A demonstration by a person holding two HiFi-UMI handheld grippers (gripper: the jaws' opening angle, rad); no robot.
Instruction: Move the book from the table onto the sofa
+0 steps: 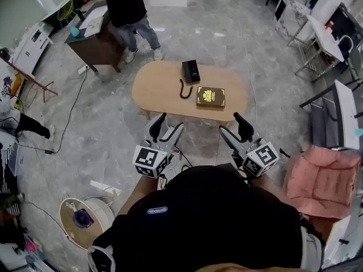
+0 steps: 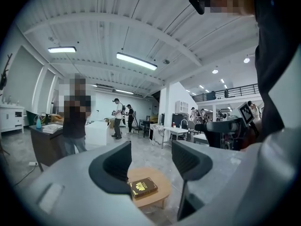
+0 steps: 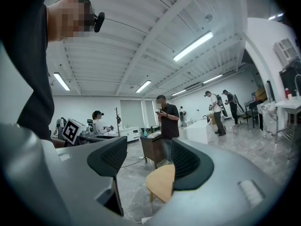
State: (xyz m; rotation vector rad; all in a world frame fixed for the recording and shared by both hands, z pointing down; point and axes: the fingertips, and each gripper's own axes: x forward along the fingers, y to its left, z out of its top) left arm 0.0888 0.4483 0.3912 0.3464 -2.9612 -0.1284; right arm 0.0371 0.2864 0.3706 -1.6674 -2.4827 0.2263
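In the head view the wearer's head and shoulders (image 1: 215,225) cover the hands and the rear of the left gripper (image 1: 168,126) and the right gripper (image 1: 233,128). The top edge cuts off the standing person (image 1: 129,7) at the chest. The gold print on the book (image 1: 210,96) is too small to read. What the black box (image 1: 190,71) and the curved dark thing (image 1: 184,89) beside it are cannot be told. In the right gripper view only a slice of the desk (image 3: 162,182) shows, and the book is hidden.

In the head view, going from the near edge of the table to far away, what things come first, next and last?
First the book, then the black box, then the standing person.
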